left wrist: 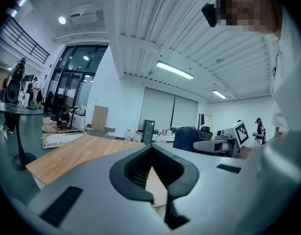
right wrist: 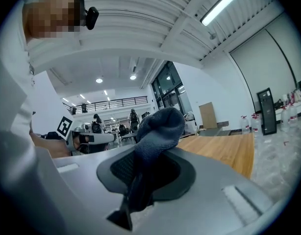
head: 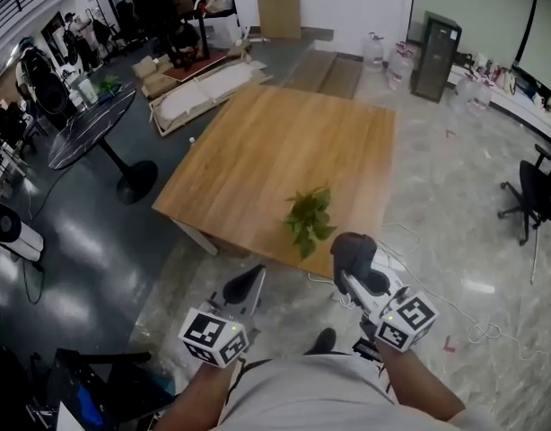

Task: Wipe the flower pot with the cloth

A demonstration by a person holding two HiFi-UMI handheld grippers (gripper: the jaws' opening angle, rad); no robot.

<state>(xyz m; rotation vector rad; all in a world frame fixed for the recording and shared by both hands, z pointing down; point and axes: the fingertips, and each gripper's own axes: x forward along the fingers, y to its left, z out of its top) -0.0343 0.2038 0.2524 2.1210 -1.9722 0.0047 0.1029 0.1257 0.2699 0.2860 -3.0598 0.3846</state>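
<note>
Wiping not yet begun: right gripper [head: 354, 275] clamped on the dark cloth [head: 352, 248], left gripper [head: 250, 281] closed and empty, both short of the table [head: 258, 142], where the flower pot [head: 309, 221] sits near the close edge, untouched.

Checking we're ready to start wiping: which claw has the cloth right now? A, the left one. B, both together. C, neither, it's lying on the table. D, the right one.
D: the right claw is shut on the dark cloth, which bunches up above it, while the left claw is shut with nothing in it.
</note>
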